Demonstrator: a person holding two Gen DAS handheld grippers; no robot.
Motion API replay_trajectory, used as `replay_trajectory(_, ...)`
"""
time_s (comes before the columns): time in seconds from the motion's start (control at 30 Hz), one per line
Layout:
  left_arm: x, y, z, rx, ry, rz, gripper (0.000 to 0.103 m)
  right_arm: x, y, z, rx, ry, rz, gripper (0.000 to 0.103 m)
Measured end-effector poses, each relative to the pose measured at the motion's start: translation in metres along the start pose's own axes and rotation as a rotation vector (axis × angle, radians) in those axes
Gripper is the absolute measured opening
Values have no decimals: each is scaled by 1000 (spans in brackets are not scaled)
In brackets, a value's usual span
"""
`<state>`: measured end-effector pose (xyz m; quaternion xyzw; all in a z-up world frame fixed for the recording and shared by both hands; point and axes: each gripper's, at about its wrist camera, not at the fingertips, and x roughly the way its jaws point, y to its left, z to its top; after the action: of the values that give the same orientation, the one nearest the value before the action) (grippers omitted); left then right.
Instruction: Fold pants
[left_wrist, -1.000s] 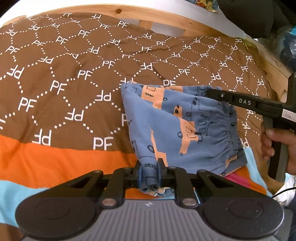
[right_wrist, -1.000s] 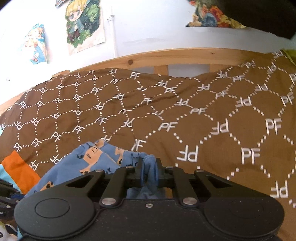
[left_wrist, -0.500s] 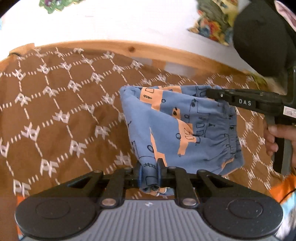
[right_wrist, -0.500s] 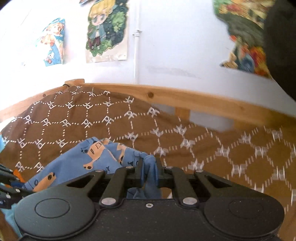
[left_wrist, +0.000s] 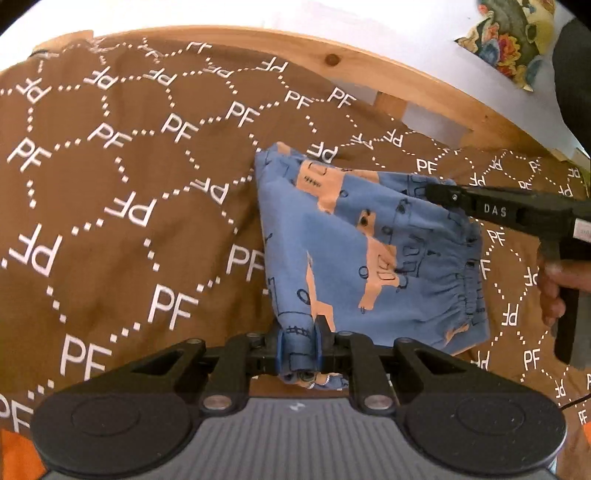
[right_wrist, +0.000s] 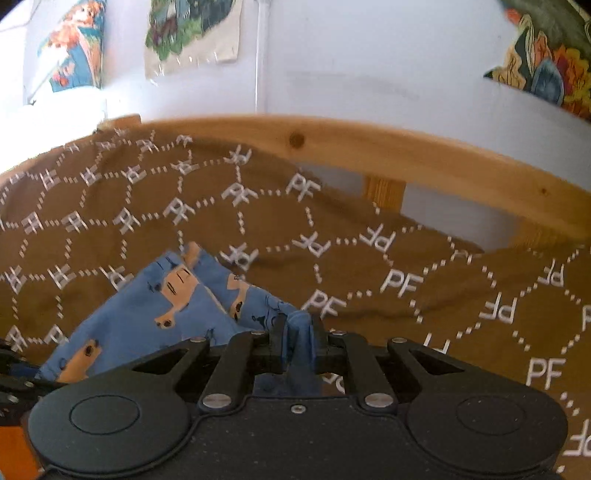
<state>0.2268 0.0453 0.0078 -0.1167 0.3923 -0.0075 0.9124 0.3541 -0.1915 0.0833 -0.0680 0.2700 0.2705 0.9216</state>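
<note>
Brown bedspread (left_wrist: 122, 206) is lying under the pants (left_wrist: 369, 258), stretching between left hand-held gripper (left_wrist: 298, 341) and right hand-held gripper (right_wrist: 298, 341), both pinching them.

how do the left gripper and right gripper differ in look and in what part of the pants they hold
The left gripper has a grey ribbed body; the right gripper is all black. The left gripper pinches a rolled printed edge of the pants; the right gripper holds a plainer blue bunch. Both are shut on the fabric above the brown blanket.
</note>
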Motion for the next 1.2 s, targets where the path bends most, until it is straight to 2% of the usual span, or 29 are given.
replay_trajectory(0.2,-2,0,0,8,12,31,23,-6,-8,-3,51,-33,-19,25)
replay_trajectory(0.23,-3,0,0,4,11,36,27,-9,-9,-5,60,-41,-24,27)
replay_trajectory(0.3,-7,0,2,3,2,42,43,-17,-11,-7,89,-60,-24,47)
replay_trajectory(0.33,-12,-1,2,1,-11,51,55,-21,-12,-8,104,-70,-29,51)
replay_trajectory(0.37,-16,-1,3,-1,-26,60,60,-26,-12,-10,119,-82,-37,56)
replay_trajectory(0.43,-23,-2,6,-4,-46,63,65,-35,-13,-12,144,-102,-42,63)
replay_trajectory(0.5,-30,-2,9,-11,-67,64,74,-46,-13,-13,169,-128,-51,77)
replay_trajectory(0.57,-36,-3,11,-21,-104,77,88,-58,-11,-14,186,-154,-55,84)
replay_trajectory(0.7,-47,-7,14,-13,-165,106,97,-83,-5,-16,205,-214,-61,100)
replay_trajectory(0.77,-55,-10,13,2,-201,129,102,-96,-1,-19,226,-239,-67,102)
replay_trajectory(0.93,-74,-14,4,18,-280,165,103,-129,12,-37,288,-286,-75,102)
replay_trajectory(1.2,-93,-19,-32,29,-267,140,103,-169,29,-85,377,-279,-91,102)
